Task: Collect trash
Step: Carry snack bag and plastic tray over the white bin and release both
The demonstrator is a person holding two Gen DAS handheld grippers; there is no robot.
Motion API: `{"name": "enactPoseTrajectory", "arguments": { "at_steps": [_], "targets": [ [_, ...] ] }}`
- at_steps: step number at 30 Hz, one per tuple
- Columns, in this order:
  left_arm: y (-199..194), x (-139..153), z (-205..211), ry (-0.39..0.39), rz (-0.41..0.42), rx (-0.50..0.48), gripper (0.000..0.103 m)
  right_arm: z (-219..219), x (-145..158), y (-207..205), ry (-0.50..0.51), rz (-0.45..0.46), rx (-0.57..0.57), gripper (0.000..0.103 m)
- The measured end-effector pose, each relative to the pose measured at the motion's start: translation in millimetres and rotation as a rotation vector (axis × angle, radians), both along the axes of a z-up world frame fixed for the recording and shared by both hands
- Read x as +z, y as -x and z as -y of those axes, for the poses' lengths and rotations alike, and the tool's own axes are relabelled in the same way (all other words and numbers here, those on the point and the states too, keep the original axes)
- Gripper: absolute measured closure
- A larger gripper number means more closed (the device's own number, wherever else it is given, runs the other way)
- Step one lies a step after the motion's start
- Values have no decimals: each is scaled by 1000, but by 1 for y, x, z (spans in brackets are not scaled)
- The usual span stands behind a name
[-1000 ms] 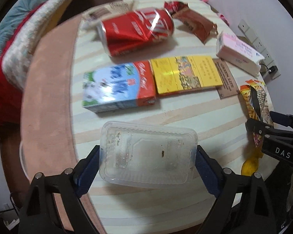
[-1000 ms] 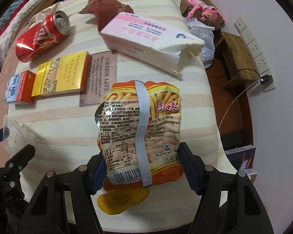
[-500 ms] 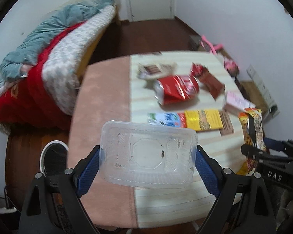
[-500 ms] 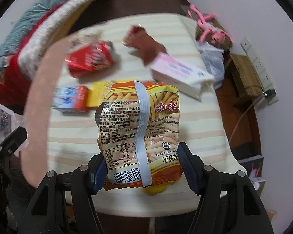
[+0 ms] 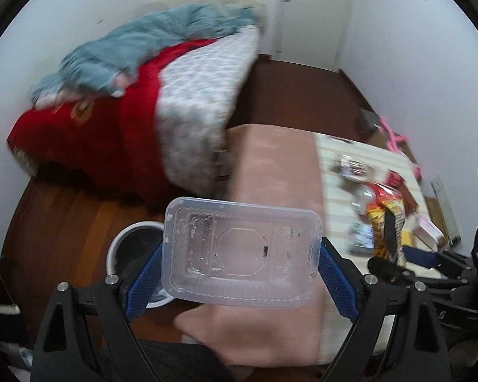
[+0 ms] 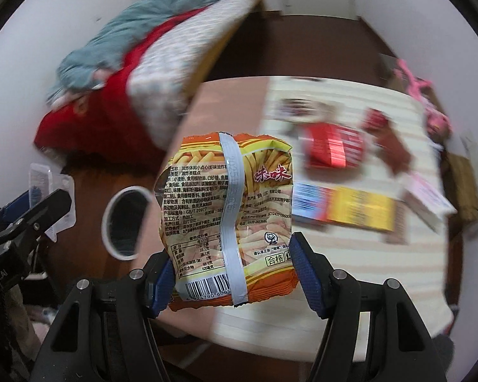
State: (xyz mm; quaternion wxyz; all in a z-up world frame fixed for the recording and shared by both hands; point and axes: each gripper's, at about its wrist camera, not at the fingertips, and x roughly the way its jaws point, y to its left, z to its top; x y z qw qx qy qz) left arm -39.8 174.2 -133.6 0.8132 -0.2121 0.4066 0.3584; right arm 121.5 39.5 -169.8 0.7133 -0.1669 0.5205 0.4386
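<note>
both tongs full, plastic tray [image 5: 240, 253], snack bag [image 6: 228, 219], probably bin [image 6: 124, 222] below

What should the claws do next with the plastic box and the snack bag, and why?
Probably carry both a little further left, over the white bin on the floor, before opening. The left claw grips the clear plastic box and the right claw grips the snack bag, but neither hangs above the bin's mouth yet.
</note>
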Motion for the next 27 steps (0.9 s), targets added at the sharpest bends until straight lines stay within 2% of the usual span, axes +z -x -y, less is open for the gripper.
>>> {"name": "enactPoseTrajectory", "arguments": {
  "at_steps": [4,9,13,17,20,22,23,25,27],
  "targets": [
    [54,-32,-67,86,12,87,12,-78,-26,49,18,-51,103,35],
    [115,-91,-139,182,6,186,12,-173,-82,107,65,-99,208,35],
    [144,-146,-186,333,27,239,12,-234,-138,143,133,-140,269,35],
    [158,-202,-219,449,-11,286,11,-276,-189,162,206,-173,297,35],
    [171,-234,-237,532,-4,334,10,-300,-229,174,274,-191,310,35],
    [182,-249,-246,568,2,372,1,-312,-250,177,314,-199,313,35],
    [188,-255,-249,577,5,394,1,-316,-259,179,324,-211,314,34],
    [194,-261,-254,581,1,418,1,-323,-273,182,346,-233,327,28],
    [201,-265,-253,572,-18,438,1,-328,-285,183,348,-270,331,11]
  ]
}}
